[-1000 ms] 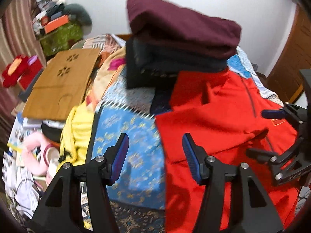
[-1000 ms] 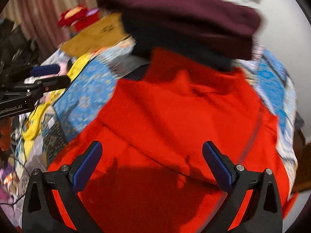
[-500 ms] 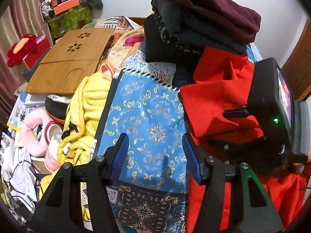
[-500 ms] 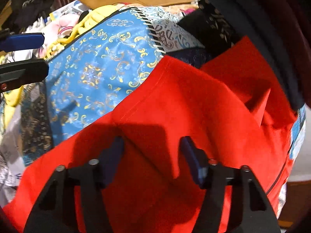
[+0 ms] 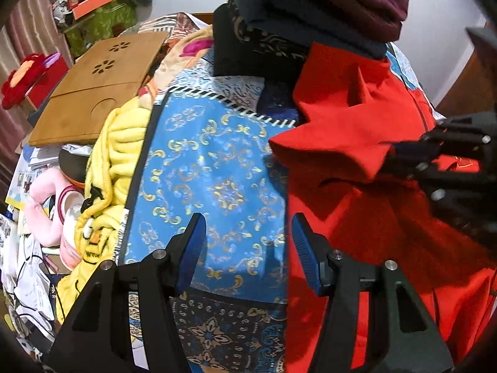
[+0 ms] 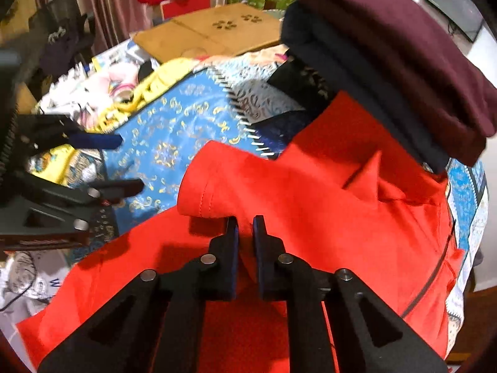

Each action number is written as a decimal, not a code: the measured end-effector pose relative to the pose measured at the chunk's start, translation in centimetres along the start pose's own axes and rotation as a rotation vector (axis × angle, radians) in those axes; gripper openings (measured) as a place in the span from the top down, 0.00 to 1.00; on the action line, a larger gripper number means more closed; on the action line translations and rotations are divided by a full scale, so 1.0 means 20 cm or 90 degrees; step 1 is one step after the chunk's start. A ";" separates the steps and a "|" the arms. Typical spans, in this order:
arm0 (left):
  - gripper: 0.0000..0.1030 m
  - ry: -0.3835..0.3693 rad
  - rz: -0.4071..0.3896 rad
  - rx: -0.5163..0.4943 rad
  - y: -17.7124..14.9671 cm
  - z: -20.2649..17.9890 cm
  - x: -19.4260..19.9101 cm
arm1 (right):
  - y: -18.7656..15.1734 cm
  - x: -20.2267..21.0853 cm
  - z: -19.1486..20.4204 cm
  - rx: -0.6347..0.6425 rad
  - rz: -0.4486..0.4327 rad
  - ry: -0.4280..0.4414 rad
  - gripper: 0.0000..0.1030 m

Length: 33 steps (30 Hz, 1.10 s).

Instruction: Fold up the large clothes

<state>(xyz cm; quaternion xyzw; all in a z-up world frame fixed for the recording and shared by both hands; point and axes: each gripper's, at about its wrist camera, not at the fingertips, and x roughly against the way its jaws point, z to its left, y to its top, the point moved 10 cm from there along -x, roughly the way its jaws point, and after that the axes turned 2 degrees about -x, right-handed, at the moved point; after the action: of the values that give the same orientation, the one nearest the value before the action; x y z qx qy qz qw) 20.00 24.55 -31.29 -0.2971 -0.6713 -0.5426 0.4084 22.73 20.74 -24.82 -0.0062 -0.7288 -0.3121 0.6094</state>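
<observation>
Two claws work over one red garment [image 6: 326, 217], which lies spread on the bed across a blue patterned bedspread [image 5: 202, 171], its far end touching a stack of folded dark clothes [image 5: 316, 9]. The right claw [image 6: 245, 233] is clenched on a fold of the red sleeve, lifting the cuff end clear of the cloth beneath. The left claw [image 5: 248, 242] is released, its pads wide apart, hovering above the bedspread just beside the garment's left edge and grasping nothing. My judgement: the sleeve fold is in hand, an early step with the body still unfolded. Next, the sleeve likely needs carrying inward across the chest and laying flat, while the left claw takes the near edge to steady it.
</observation>
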 end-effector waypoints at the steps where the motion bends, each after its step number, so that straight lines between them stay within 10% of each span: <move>1: 0.46 -0.004 0.001 -0.001 0.00 -0.01 0.00 | 0.01 0.02 -0.01 -0.009 -0.006 0.004 0.93; 17: 0.46 -0.023 0.037 -0.085 0.11 -0.34 -0.19 | 0.06 0.72 -0.71 -0.257 -0.237 -0.106 0.95; 33: 0.37 0.070 0.048 -0.022 0.20 -0.20 -0.41 | -0.74 0.91 -1.33 -0.501 -0.216 -0.261 0.96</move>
<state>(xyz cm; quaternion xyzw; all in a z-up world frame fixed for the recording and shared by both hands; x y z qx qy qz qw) 28.32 21.90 -36.27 -0.2988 -0.6268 -0.5540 0.4593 35.90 -10.21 -13.59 -0.1788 -0.6514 -0.6519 0.3446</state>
